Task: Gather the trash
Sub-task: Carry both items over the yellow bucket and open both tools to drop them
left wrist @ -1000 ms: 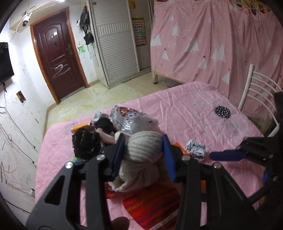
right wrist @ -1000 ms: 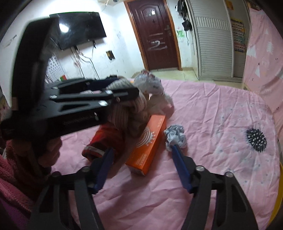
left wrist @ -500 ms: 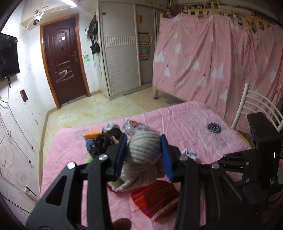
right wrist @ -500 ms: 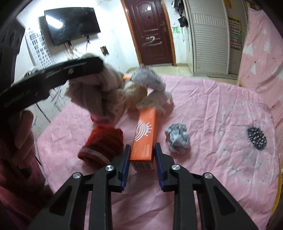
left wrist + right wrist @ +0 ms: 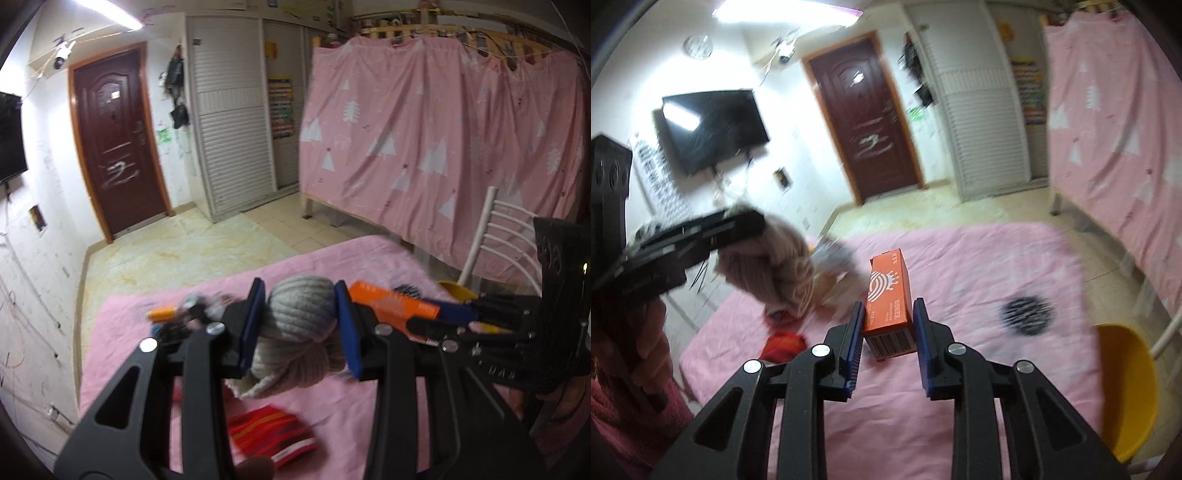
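One orange box [image 5: 889, 295], one knitted bundle [image 5: 295, 332], both gripped.

The left wrist view looks forward and somewhat down along the left gripper [image 5: 300, 325], very near the knit bundle [image 5: 299, 332] between its fingers, out over the pink bed [image 5: 369, 258] toward the door [image 5: 118, 140], the wardrobe [image 5: 232, 129] and the pink curtain [image 5: 443, 140]. The right gripper [image 5: 439, 314] enters from that view's right edge.

The right wrist view looks along the right gripper [image 5: 888, 325], close on the orange box [image 5: 890, 295], facing the same door [image 5: 868, 122], with the TV [image 5: 713, 125] to the left and a yellow bin [image 5: 1123, 387] at lower right. The left gripper [image 5: 713, 236] shows at its left.

Both views share the bed, door, wardrobe, curtain, bundle and box.
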A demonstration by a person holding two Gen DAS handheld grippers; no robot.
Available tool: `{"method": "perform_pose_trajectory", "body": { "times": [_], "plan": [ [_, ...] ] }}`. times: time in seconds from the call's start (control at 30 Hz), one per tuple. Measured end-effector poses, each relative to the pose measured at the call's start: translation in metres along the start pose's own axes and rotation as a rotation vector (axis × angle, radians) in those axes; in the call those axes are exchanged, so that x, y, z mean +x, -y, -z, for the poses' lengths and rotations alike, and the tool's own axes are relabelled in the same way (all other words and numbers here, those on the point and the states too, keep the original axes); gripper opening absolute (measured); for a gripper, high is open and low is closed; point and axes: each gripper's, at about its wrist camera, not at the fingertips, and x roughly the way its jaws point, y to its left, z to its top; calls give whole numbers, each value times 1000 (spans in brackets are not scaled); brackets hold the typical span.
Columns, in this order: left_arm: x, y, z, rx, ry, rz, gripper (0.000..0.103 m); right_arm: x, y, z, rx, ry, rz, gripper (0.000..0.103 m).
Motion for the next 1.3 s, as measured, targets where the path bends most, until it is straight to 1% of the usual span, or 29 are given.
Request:
{"method": "perform_pose_trajectory", "body": {
  "times": [0.03,0.2,0.33,0.57,0.67,0.73,0.77,0.8,0.83,0.97,1.17,1.23,1.27,1.3],
  "plan": [
    [2,7,-4,7,-1,11,36,-7,7,-2,10,16,14,19],
    [27,65,-32,58,-20,97,36,-54,55,-11,57,112,128,19],
    [47,108,-43,87,-50,156,36,-88,93,-11,90,168,214,20],
    [85,184,-53,145,-114,238,37,-119,143,-1,138,221,315,20],
    [102,206,-56,144,-143,270,39,-130,166,7,173,245,354,20],
    [111,217,-59,154,-151,277,53,-133,179,12,197,254,375,20],
    [115,224,-62,155,-148,269,66,-133,185,14,210,254,380,20],
    [117,226,-63,155,-143,257,72,-131,187,15,219,252,381,20],
    [120,230,-66,150,-139,241,72,-130,193,18,229,246,384,20],
    [119,226,-69,121,-153,231,72,-116,202,24,241,200,383,20],
    [100,202,-73,77,-128,209,72,-75,208,32,243,97,405,22],
    [91,193,-74,64,-115,207,72,-63,207,34,243,67,422,26],
    [86,188,-73,57,-107,206,72,-58,207,36,243,57,429,34],
    [83,184,-73,53,-102,204,72,-55,207,37,241,48,435,47]
  ]
}}
